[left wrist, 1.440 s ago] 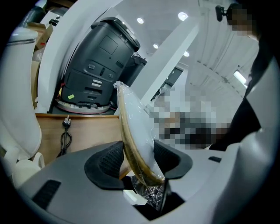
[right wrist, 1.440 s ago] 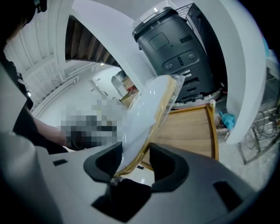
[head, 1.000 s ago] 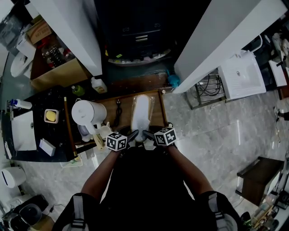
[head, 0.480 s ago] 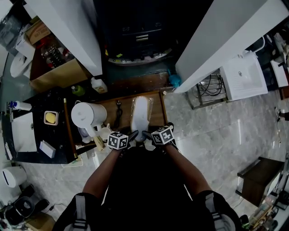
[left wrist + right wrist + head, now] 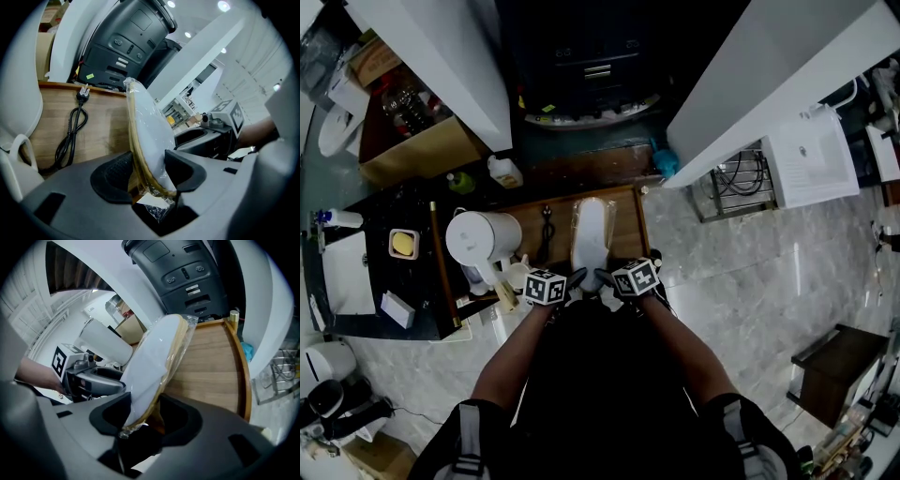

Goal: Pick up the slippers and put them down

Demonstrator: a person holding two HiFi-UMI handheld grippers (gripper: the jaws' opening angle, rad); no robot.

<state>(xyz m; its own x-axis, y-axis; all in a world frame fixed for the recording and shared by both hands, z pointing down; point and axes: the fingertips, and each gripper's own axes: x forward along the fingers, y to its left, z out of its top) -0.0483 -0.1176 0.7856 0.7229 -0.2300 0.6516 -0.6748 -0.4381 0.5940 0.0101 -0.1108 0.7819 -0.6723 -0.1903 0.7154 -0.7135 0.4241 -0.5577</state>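
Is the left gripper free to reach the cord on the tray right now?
Probably not yet: the left gripper is clamped on the slippers, as is the right gripper, so it must let go first. The cord itself lies uncovered on the tray, left of the slippers.

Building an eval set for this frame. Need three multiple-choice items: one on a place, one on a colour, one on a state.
1. Where does the black cord lie?
A. on the wooden tray, between the kettle and the slippers
B. coiled on top of the slippers
C. draped over the kettle

2. What colour are the slippers?
A. red
B. white
C. black

3. The left gripper is:
A. wide open, empty
B. shut on the cord
C. shut on the slippers

Key:
1 A, the cord rests on bare wood.
2 B, white under clear wrap.
3 C, both pads press the wrapped pack's end.
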